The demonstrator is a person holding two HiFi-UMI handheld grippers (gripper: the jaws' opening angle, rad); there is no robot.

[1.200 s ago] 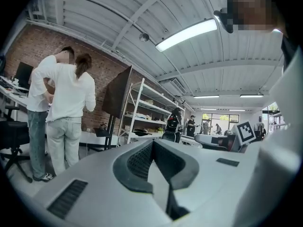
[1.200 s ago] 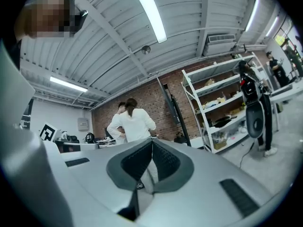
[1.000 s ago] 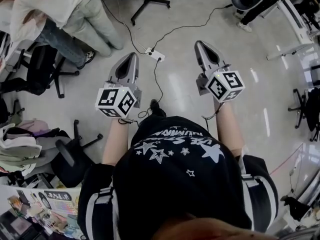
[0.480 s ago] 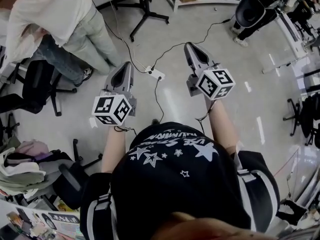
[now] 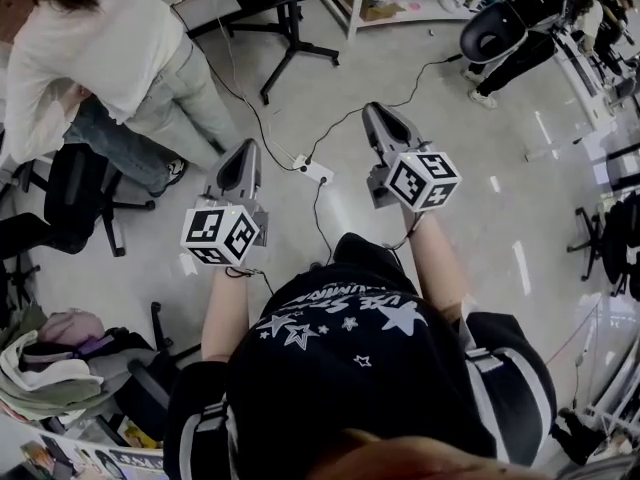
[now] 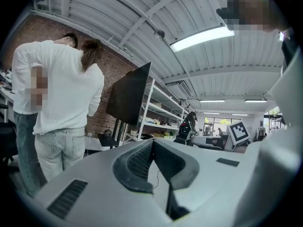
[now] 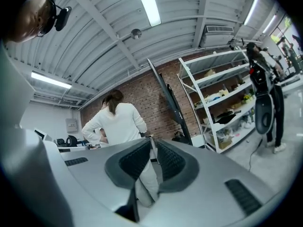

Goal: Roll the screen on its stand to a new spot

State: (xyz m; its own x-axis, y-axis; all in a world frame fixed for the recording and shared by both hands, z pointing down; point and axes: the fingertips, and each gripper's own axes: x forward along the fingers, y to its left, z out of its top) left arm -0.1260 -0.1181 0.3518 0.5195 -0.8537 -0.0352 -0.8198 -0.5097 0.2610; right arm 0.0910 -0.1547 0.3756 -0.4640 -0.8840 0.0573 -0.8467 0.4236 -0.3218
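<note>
Closing the gap to the screen (image 6: 130, 92) before anything else: stands well apart from both grippers, ahead and to the left, on its stand (image 5: 292, 40), just beside the white shelving (image 6: 163, 110) and near a person in a white top (image 5: 100, 38). Shows nearly edge-on as a dark slab, with the long axis rising steeply and the top tipped over, turning one broad side roughly toward that person; cannot tell whether front or back. Probably best to grip the stand's post low rather than the panel, push slowly along the floor, keep the slab from swaying, and steer the spread legs round the power strip (image 5: 312, 171) lying on the floor between. Holding nothing yet: left gripper (image 6: 151, 143) pinched closed on empty air, right gripper (image 7: 151, 142) with jaws opening, only a sliver apart and with nothing between them.
</note>
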